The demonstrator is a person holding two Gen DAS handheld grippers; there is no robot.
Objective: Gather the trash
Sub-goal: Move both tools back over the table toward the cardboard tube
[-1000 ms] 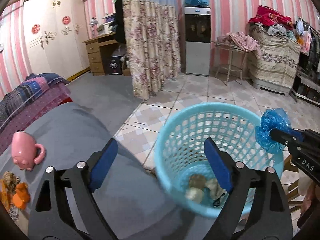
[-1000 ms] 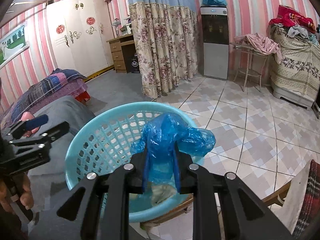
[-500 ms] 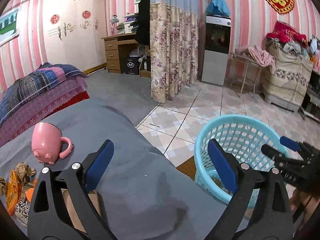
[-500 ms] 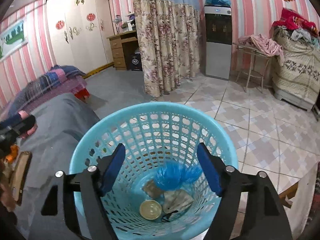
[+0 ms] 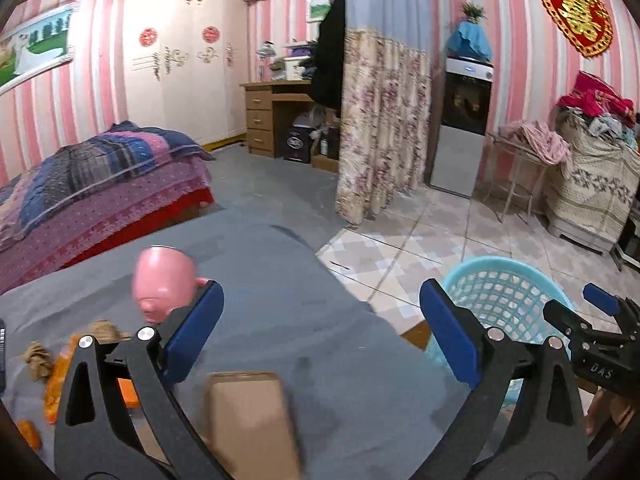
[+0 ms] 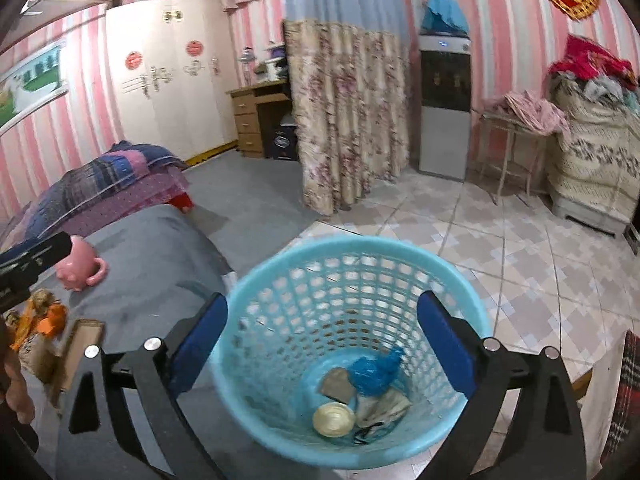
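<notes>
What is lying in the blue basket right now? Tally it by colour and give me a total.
In the basket:
Blue, crumpled bag: 1
Brownish, flat scrap: 1
Cream, round lid: 1
Grey, crumpled wad: 1; the black strand beside it may belong to it.
Total: 4

Grey cloth-covered table (image 5: 280, 280), upturned pink pig-shaped ceramic mug (image 5: 164, 284) on it, flat brown cardboard box (image 5: 248, 420) near its front edge, crumpled brown and orange wrappers (image 5: 52, 364) at its left, pale patterned tiled floor (image 6: 520, 272) beside it, light blue perforated plastic waste basket (image 6: 280, 280) near the table's edge
</notes>
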